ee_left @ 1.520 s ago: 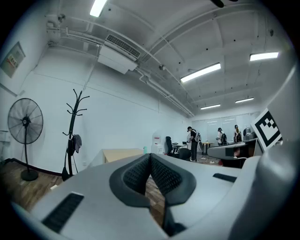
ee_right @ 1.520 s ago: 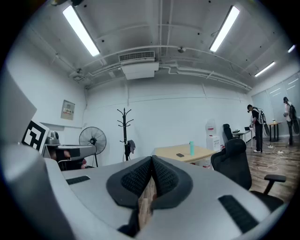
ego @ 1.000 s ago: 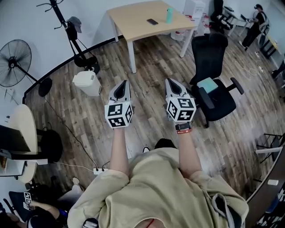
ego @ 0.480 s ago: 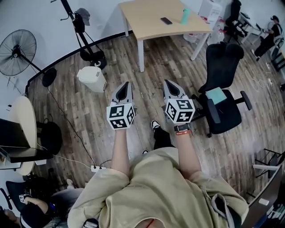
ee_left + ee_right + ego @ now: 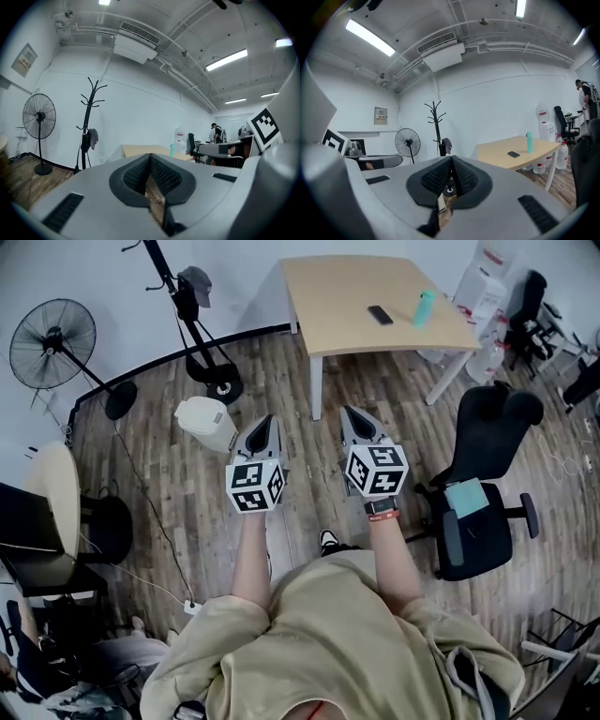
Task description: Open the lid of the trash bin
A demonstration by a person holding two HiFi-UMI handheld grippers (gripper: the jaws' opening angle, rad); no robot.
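Note:
The trash bin is small and white, with its lid down. It stands on the wood floor in the head view, just left of my left gripper. That gripper hangs in the air above the floor, apart from the bin, jaws shut on nothing. My right gripper is level with it, further right, also shut and empty. In the left gripper view the left gripper shows its pads meeting at the tips. The right gripper looks the same in its own view. I cannot make out the bin in either gripper view.
A light wood table carries a phone and a teal bottle straight ahead. A coat stand and a floor fan stand at the left. A black office chair is on the right, and a cable runs across the floor.
The person has stepped forward, so the bin, table and coat stand have drifted closer and rightward in the head view. Both grippers have stayed shut and side by side.

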